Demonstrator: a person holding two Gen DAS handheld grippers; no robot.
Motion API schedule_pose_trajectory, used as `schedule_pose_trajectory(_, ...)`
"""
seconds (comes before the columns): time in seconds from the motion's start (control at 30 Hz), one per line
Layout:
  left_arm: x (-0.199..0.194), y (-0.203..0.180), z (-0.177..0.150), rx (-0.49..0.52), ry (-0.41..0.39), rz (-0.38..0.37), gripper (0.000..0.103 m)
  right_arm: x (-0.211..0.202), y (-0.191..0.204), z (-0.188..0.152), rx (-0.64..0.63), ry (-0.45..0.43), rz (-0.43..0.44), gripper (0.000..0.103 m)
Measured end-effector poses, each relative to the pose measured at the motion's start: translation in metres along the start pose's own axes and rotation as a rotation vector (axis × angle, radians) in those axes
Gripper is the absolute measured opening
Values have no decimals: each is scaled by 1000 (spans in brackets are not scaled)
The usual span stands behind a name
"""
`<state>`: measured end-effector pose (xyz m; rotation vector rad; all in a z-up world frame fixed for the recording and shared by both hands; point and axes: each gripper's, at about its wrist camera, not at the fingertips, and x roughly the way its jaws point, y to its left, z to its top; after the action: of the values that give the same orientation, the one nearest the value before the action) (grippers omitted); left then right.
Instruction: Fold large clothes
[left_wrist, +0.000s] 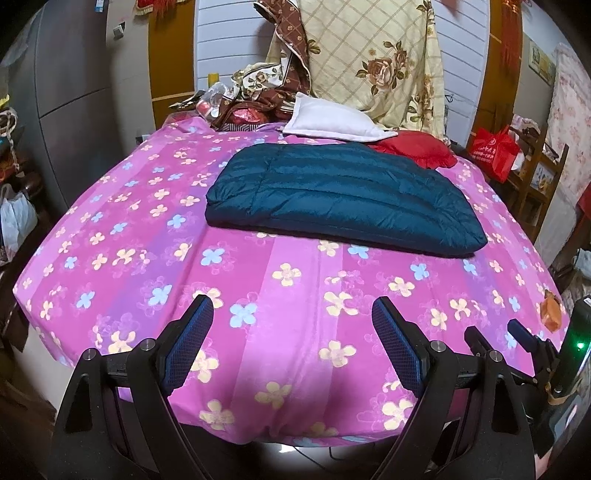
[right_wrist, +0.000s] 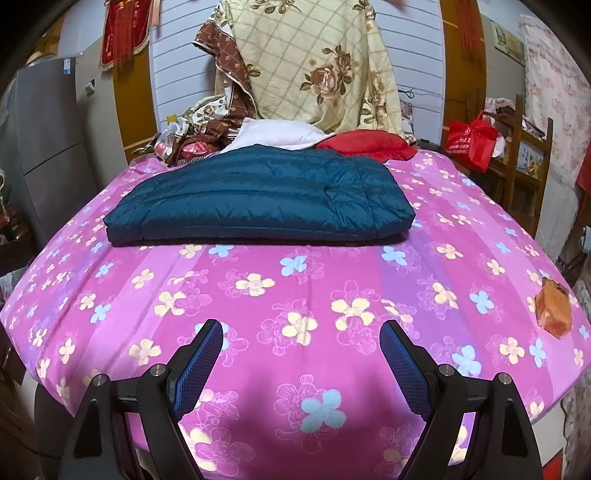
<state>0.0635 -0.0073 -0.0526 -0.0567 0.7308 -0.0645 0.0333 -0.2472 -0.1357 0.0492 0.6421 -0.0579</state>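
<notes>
A dark teal puffer jacket (left_wrist: 343, 195) lies folded into a flat rectangle on the pink flowered bed sheet (left_wrist: 258, 280); it also shows in the right wrist view (right_wrist: 258, 195). My left gripper (left_wrist: 293, 314) is open and empty, held over the near edge of the bed, well short of the jacket. My right gripper (right_wrist: 301, 338) is open and empty too, also over the near edge. The right gripper's fingers (left_wrist: 521, 332) show at the right edge of the left wrist view.
A white pillow (left_wrist: 332, 118), a red pillow (left_wrist: 417, 147) and a heap of flowered bedding (left_wrist: 369, 62) lie at the head of the bed. A small orange packet (right_wrist: 554, 308) sits near the bed's right edge. A red bag (right_wrist: 471, 142) rests on a wooden chair at right.
</notes>
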Motion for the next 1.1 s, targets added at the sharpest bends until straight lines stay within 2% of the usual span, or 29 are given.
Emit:
schedule_pose_trajectory(0.23, 11, -1, -3, 3, 30, 4, 88, 9, -1, -3, 8, 23, 3, 85)
schedule_pose_trajectory(1.1, 14, 8, -4, -26, 45, -5, 88, 6, 9, -4, -24, 21, 1, 85)
